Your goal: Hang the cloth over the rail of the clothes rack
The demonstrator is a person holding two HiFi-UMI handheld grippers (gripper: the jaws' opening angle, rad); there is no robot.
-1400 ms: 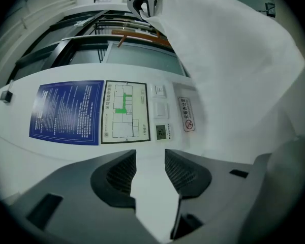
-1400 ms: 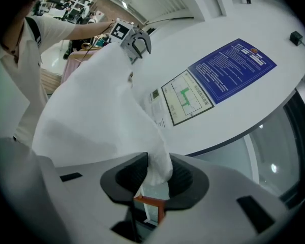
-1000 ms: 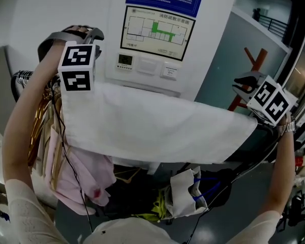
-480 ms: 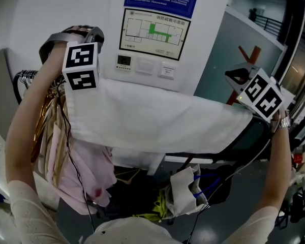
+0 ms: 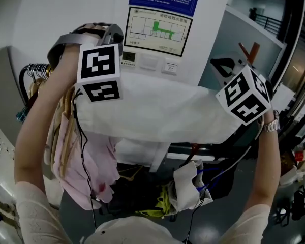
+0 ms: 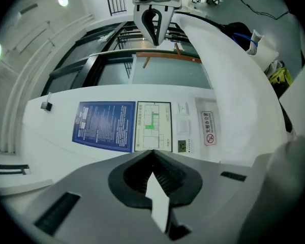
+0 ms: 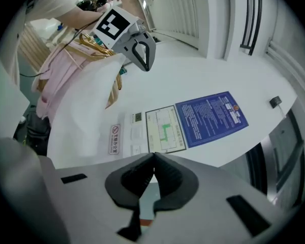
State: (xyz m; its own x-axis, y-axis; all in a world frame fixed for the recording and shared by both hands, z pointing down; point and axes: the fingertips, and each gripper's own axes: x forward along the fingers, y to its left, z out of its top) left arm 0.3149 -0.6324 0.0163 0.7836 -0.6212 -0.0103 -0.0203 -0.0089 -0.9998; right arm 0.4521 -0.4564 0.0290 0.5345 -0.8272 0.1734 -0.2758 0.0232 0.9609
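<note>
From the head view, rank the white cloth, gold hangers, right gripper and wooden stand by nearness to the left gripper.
1. white cloth: clamped by the left gripper.
2. gold hangers: just below it, on the left.
3. right gripper: at the cloth's far right end.
4. wooden stand: behind the right gripper, farthest.

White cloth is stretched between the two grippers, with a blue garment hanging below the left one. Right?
No: the garment is pink, not blue, as the head view shows. The white cloth is stretched between the left gripper and right gripper.
</note>
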